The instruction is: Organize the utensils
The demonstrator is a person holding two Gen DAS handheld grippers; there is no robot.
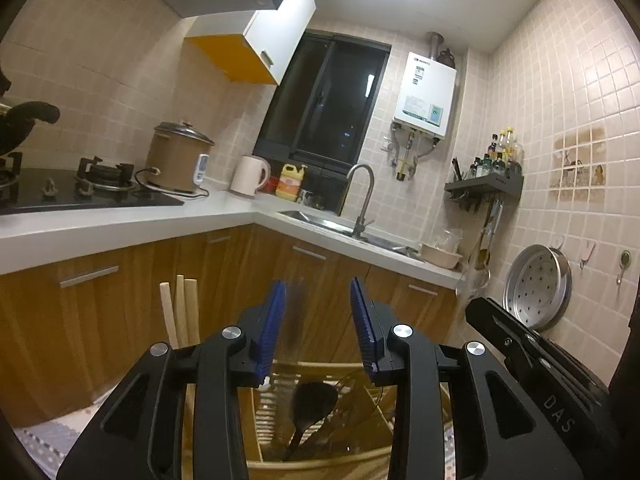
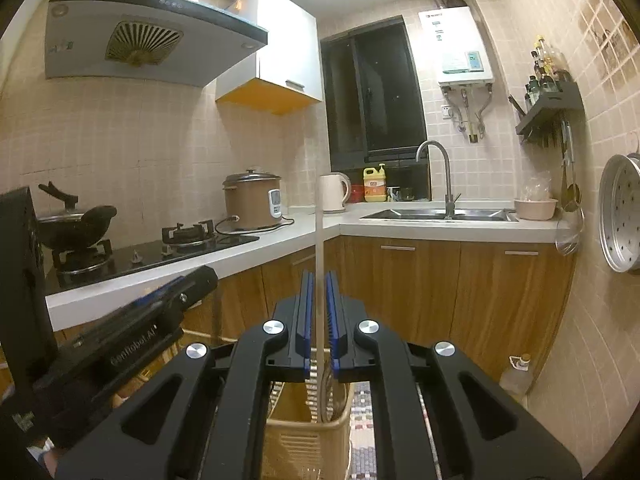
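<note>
Now, left gripper (image 1: 318, 300): its blue pads stood apart, with nothing pressed between them; a blurred dark streak showed in the gap.
Right gripper (image 2: 319, 292): its jaws were almost closed around a thin pale stick (image 2: 319, 236), which stood upright; I cannot tell if the pads really pressed it.
Basket (image 1: 320, 464): a tan slotted basket was directly below both grippers.
Ladle (image 1: 310, 404): a dark ladle leaned inside the basket, with its bowl upward.
Wooden handles (image 1: 180, 308): three pale handles rose at the left side of the basket.
Counter (image 1: 120, 220): a white counter with stove (image 1: 88, 188), rice cooker (image 1: 178, 158), kettle (image 1: 249, 176) and sink (image 1: 320, 220) was behind, well apart.
</note>
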